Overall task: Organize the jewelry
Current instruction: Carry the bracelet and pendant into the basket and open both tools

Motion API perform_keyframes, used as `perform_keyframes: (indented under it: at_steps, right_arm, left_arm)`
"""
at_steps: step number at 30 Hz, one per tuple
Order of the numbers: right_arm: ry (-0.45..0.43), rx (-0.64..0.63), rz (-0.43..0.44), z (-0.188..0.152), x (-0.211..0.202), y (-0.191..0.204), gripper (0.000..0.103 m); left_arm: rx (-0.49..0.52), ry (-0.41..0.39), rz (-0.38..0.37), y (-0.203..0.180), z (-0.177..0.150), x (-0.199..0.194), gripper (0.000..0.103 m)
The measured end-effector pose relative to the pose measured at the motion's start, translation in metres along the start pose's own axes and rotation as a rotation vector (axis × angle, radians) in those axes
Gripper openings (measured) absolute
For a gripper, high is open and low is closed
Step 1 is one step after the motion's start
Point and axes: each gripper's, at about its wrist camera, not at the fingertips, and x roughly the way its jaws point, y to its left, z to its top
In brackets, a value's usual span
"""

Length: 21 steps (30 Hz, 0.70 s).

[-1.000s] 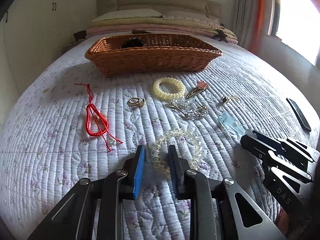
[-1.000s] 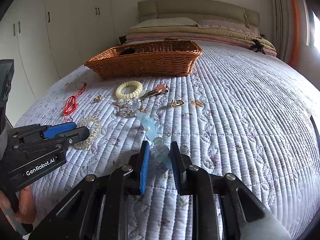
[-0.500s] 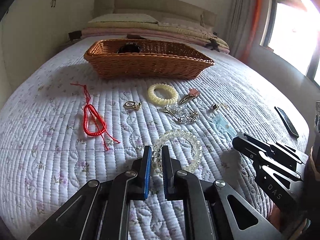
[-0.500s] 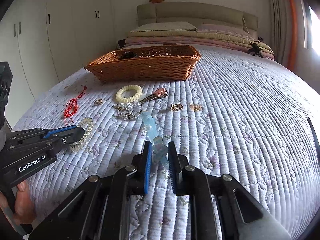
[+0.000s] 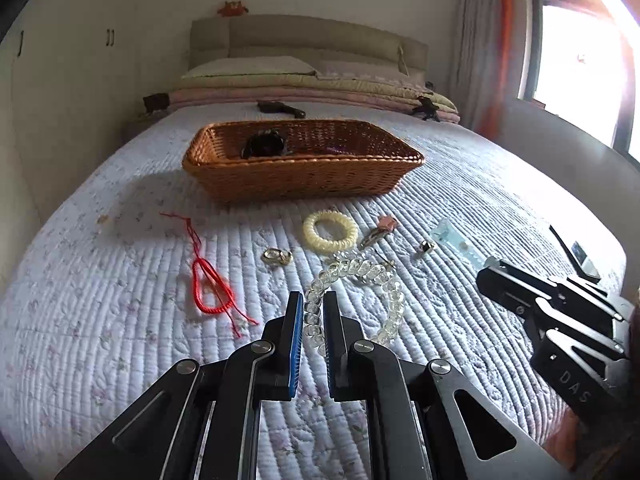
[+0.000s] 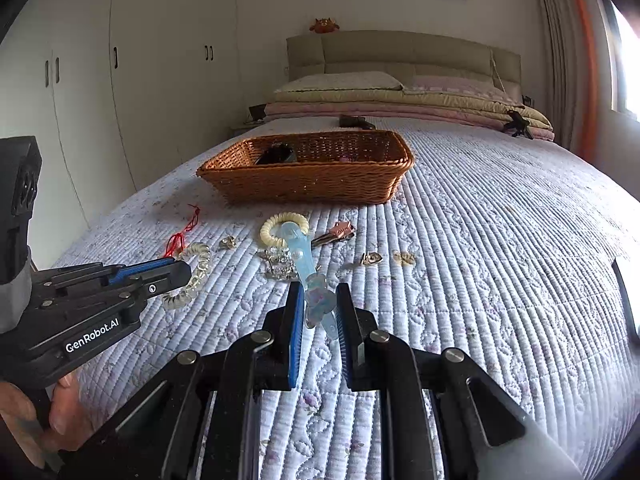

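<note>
Pinching its springy, light clear plastic coil bracelet (image 5: 356,292) by one side, the left claw (image 5: 312,320) lifts it off the bed while the right claw (image 6: 318,312) grips a slippery, stiff pale-blue hair clip (image 6: 304,264).

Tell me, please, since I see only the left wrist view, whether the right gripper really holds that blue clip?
Observer: Yes. The right gripper is shut on the decorated end of the pale blue hair clip; the plain end points toward the basket.
Operator: Is anything lying beyond the clip?
Observer: A small pale trinket lies on the quilt, just right of a gold earring.
Operator: And my gripper, seen from outside?
Observer: The left gripper is shut on the clear bead bracelet, which loops below its tip.
</note>
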Motion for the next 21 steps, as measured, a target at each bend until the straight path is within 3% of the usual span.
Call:
perform_keyframes:
  at_steps: [4, 8, 13, 18, 21]
  right_arm:
    - [-0.037, -0.019, 0.024, 0.041, -0.005, -0.003, 0.019]
    - [-0.094, -0.009, 0.039, 0.101, 0.003, -0.011, 0.019]
    - [-0.105, 0.055, 0.039, 0.164, 0.051, -0.034, 0.019]
    - [-0.029, 0.122, 0.048, 0.192, 0.122, -0.055, 0.019]
    - [0.067, 0.171, 0.043, 0.193, 0.168, -0.067, 0.019]
  left_arm:
    - [0.012, -0.045, -0.004, 0.008, 0.034, -0.007, 0.010]
    - [0.003, -0.115, -0.027, 0.018, 0.091, -0.004, 0.010]
    - [-0.037, -0.158, -0.022, 0.027, 0.155, 0.031, 0.010]
    - [-0.038, -0.104, -0.055, 0.028, 0.182, 0.092, 0.010]
    - [-0.046, -0.019, -0.071, 0.025, 0.180, 0.135, 0.010]
